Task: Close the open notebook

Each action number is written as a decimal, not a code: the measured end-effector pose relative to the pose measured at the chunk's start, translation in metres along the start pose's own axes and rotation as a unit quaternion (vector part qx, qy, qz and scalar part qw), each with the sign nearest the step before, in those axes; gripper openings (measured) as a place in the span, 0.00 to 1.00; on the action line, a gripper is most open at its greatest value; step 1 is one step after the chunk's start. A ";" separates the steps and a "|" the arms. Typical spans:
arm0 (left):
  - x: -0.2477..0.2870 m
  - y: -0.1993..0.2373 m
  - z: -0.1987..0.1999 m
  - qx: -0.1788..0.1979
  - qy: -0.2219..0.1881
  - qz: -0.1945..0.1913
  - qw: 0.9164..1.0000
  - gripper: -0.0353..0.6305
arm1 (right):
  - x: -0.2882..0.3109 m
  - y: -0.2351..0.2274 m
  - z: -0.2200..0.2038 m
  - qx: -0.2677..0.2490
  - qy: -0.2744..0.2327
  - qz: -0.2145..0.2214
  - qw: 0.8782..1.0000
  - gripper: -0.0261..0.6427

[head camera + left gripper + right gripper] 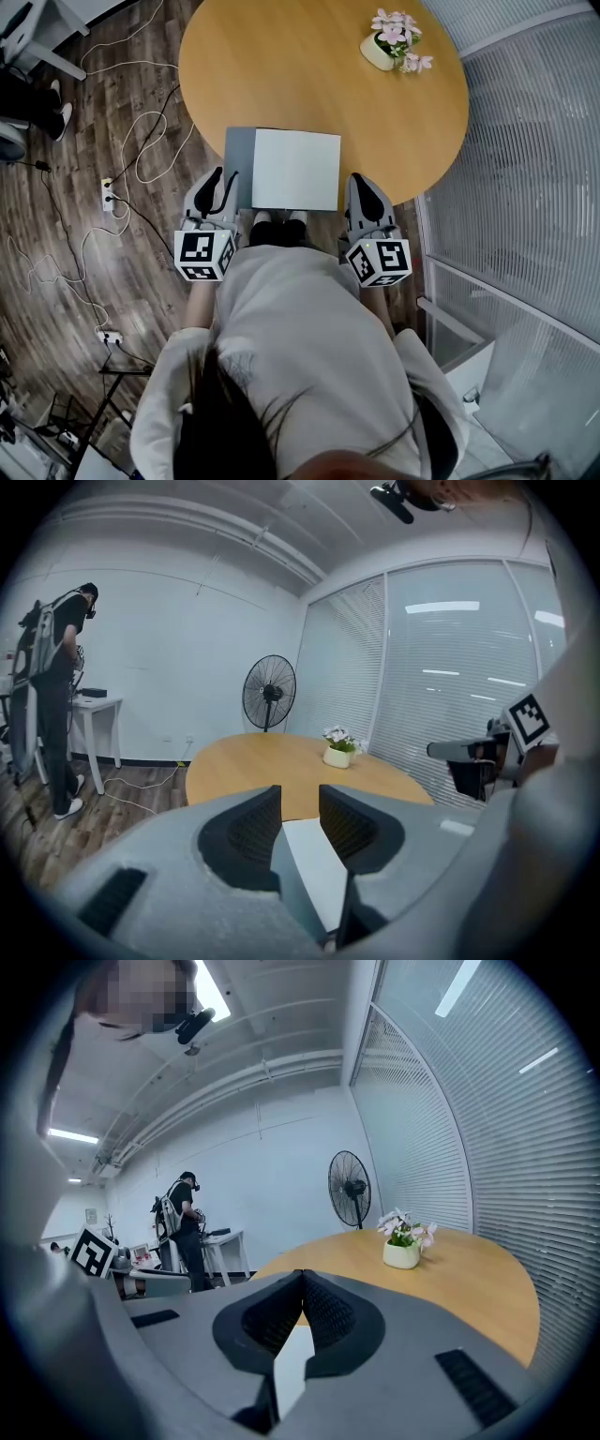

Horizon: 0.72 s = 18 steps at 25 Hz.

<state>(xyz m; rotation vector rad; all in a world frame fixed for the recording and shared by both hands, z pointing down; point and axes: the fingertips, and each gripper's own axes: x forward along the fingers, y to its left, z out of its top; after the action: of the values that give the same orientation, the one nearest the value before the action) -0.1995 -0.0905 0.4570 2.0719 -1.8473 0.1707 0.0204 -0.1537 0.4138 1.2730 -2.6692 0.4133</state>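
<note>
Readable words, numbers or brands: we find none in any view.
Black-and-white left marker cube on the left gripper: we see square block patterns on its faces, no letters or digits.
Black-and-white right marker cube on the right gripper: the same kind of block pattern, which we cannot read as text.
White open notebook on the round wooden counter: the page facing us shows no writing that we can make out.
Cream flower pot: too small for us to read any label.
</note>
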 end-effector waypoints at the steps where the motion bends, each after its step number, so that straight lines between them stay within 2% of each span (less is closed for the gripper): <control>1: 0.000 0.001 -0.002 -0.002 0.002 0.000 1.000 0.26 | -0.001 0.001 0.000 0.000 0.001 0.000 1.000 0.04; 7: 0.004 0.005 -0.012 -0.010 0.016 0.004 1.000 0.26 | 0.000 0.000 -0.001 -0.001 0.005 0.000 1.000 0.04; 18: 0.016 0.028 -0.069 -0.075 0.093 -0.010 0.993 0.26 | 0.010 0.008 -0.009 -0.009 0.028 0.005 1.000 0.04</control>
<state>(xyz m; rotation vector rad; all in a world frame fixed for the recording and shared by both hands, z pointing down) -0.2143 -0.0845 0.5310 1.9045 -1.6752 0.2051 0.0084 -0.1535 0.4234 1.2261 -2.6273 0.4179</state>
